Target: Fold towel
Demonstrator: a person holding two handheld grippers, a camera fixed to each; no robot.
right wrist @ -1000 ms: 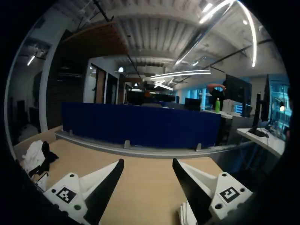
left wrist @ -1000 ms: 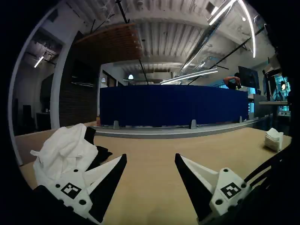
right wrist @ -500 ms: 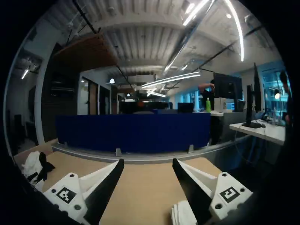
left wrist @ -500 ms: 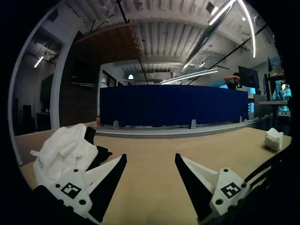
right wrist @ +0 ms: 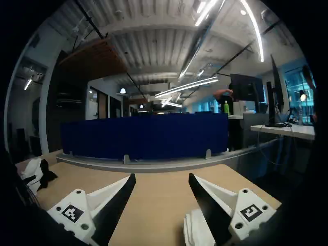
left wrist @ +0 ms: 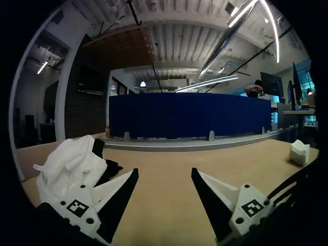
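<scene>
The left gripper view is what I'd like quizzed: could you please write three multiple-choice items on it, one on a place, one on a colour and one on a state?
1. Where does the crumpled white towel lie?
A. On the table, to the left of the left gripper
B. Hanging from the ceiling
C. Clamped between the fingers

2. What colour is the partition behind the table?
A. Red
B. Blue
C. Green

3. What state is the left gripper in?
A. Shut on the towel
B. Shut on nothing
C. Open, holding nothing

Answers:
1 A, since the towel is heaped on the wood beside the left-hand finger.
2 B, since the long panel is deep blue.
3 C, since bare table shows between the spread fingers.
</scene>
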